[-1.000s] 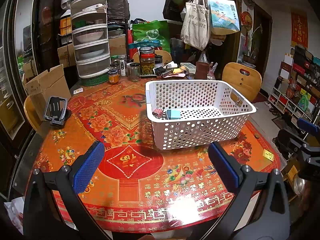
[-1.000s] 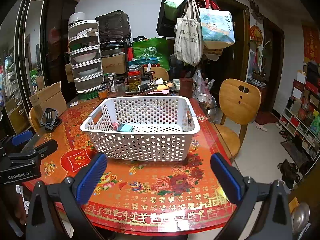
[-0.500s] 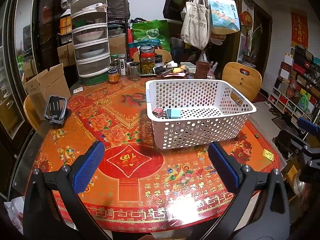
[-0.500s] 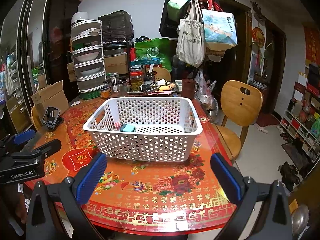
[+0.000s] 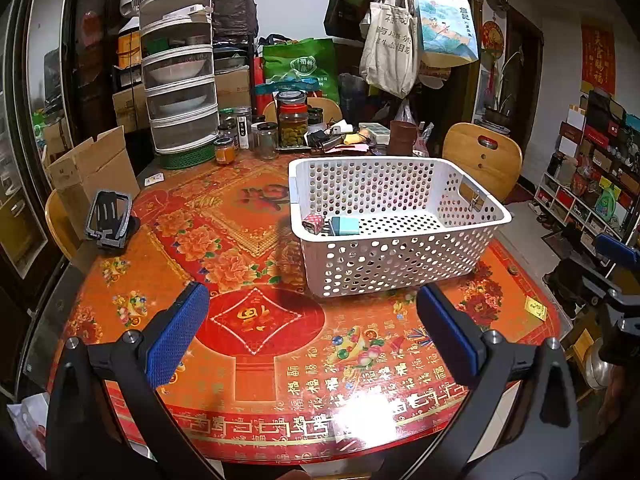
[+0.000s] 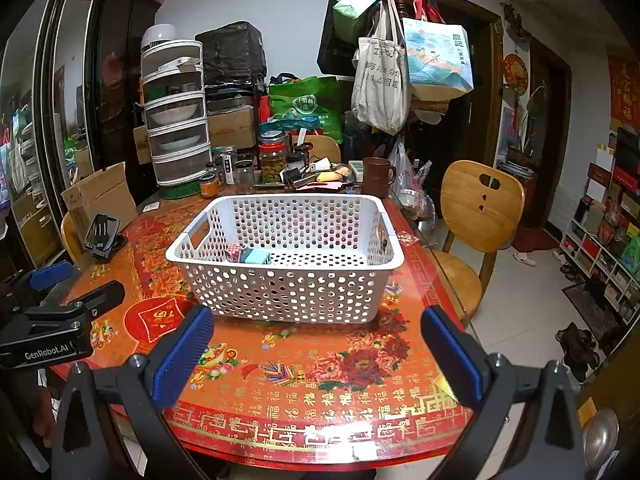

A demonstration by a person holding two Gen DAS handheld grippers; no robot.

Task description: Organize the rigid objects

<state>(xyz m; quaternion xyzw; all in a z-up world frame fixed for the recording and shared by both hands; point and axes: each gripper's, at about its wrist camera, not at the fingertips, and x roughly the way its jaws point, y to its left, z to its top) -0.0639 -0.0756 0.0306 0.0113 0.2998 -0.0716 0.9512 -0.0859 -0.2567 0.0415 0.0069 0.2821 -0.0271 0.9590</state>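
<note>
Red floral tabletop (image 5: 256, 240) fills the near scene. Left gripper (image 5: 310, 330) and right gripper (image 6: 316, 354) both hang spread wide, empty, above its near edge. Beyond them, the white basket (image 6: 288, 292) holds a teal box (image 6: 256, 257) in its near-left corner.

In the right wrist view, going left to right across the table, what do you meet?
Left gripper → black phone stand → white basket, with small items in its near-left corner → wooden chair beyond the table edge.

bare tabletop (image 5: 256, 328) before basket (image 5: 396, 264); jars (image 5: 266, 140) crowd far edge.
</note>
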